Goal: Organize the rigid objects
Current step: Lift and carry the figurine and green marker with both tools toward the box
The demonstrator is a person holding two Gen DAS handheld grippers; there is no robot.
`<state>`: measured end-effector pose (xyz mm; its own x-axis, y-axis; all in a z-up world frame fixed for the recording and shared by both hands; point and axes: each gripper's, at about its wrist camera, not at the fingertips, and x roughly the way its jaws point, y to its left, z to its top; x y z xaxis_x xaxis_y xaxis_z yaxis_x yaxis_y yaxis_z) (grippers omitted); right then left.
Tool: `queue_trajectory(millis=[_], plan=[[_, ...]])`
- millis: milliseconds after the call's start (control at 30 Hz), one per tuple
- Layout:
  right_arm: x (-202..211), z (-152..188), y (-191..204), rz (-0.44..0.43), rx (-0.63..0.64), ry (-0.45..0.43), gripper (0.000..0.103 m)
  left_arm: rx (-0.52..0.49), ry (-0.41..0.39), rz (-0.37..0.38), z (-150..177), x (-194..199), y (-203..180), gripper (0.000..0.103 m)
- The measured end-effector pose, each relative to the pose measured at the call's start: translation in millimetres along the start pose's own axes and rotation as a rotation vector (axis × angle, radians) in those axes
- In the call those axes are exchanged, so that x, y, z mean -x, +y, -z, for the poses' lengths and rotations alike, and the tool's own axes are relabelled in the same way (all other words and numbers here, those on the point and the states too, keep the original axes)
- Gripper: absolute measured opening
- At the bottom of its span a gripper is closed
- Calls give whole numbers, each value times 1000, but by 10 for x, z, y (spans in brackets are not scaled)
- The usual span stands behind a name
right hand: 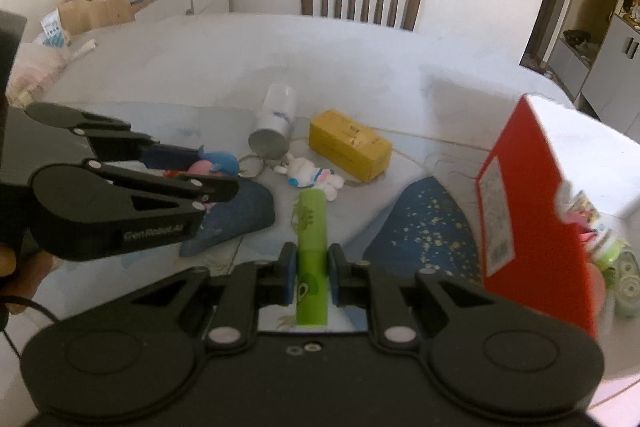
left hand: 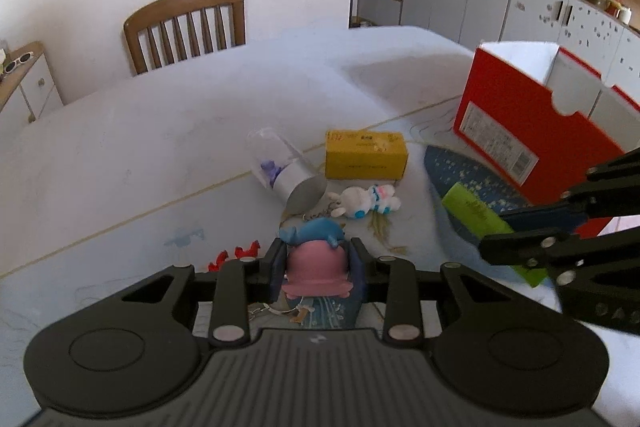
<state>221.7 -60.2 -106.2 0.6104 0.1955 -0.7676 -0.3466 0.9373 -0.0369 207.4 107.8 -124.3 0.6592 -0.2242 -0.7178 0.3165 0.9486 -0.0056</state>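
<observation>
Both grippers loaded above a table covered in a pale printed cloth point(left hand: 160, 147). The left gripper point(left hand: 316, 267) is clamped on a small rigid figurine with a pink body and a blue whale-shaped top point(left hand: 316, 255), pinched between its blue pads. The right gripper point(right hand: 312, 273) is closed narrowly on a bright green plastic tube point(right hand: 311, 247), which projects forward beyond the fingertips. To the right stands the tall red cardboard box with an open white interior point(right hand: 524, 207), the likely container; the right wrist view shows several small items already inside it through the cut-out side, too blurred to identify. Still loose on the cloth: a clear-and-silver cylindrical canister lying on its side point(left hand: 286, 173), a yellow rectangular carton point(left hand: 366, 155), a white plush-looking rabbit keychain with blue accents point(left hand: 370, 201), and small red horse-shaped pieces point(left hand: 236, 255) near the left gripper. Judged from this layout, the sorting is partly done: some objects are boxed, two are in hand and not yet deposited, and at least the canister, the carton and the red pieces remain to be collected.
</observation>
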Motion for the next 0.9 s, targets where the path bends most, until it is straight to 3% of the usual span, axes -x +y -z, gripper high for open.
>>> queue_trajectory(millis=[533, 900], plan=[[801, -153, -555, -5, -69, -106, 15, 11, -110, 64, -535, 635, -439, 32], [1114, -147, -1263, 28, -115, -164, 15, 3, -132, 104, -1059, 640, -1104, 32]])
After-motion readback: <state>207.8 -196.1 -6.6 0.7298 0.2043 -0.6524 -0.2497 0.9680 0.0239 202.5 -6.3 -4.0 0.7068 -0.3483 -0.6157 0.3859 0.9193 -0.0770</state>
